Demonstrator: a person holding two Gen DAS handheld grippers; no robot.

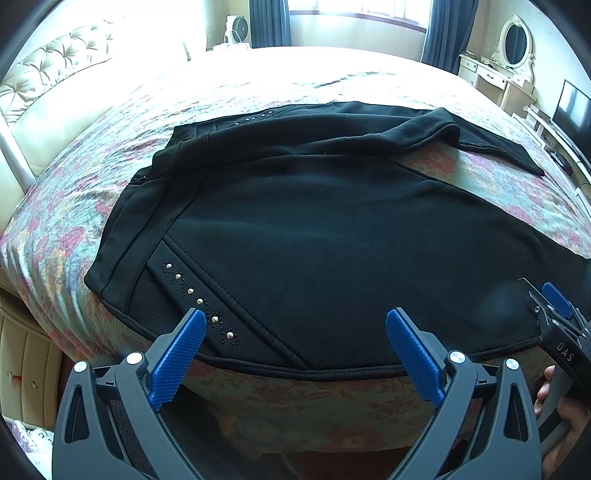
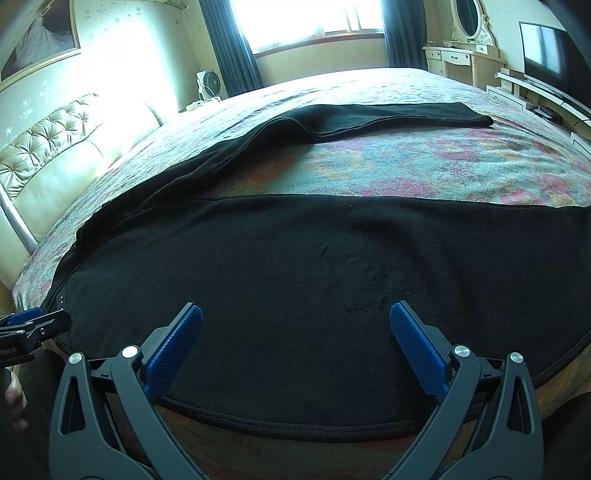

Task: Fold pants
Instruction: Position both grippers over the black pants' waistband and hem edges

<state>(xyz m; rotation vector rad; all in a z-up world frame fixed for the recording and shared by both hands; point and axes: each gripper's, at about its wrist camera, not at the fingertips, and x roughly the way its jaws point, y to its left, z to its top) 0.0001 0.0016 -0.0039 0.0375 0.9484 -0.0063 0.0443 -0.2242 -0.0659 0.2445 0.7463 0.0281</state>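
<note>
Black pants (image 1: 314,229) lie spread flat on the flowered bedspread (image 1: 74,206), waist to the left, with a studded pocket trim (image 1: 199,301) near the front edge. The two legs part toward the right; the far leg (image 2: 388,114) runs to the far right of the bed. My left gripper (image 1: 295,325) is open and empty, just above the near edge at the hip. My right gripper (image 2: 295,325) is open and empty above the near leg (image 2: 332,277). Each gripper shows at the side of the other's view: the right one (image 1: 554,306), the left one (image 2: 29,325).
A tufted cream headboard (image 1: 48,74) stands at the left. A white vanity with an oval mirror (image 1: 513,55) and a TV (image 1: 574,107) stand at the right. A window with blue curtains (image 1: 354,18) is at the back. The bed's front edge (image 2: 295,454) is right under the grippers.
</note>
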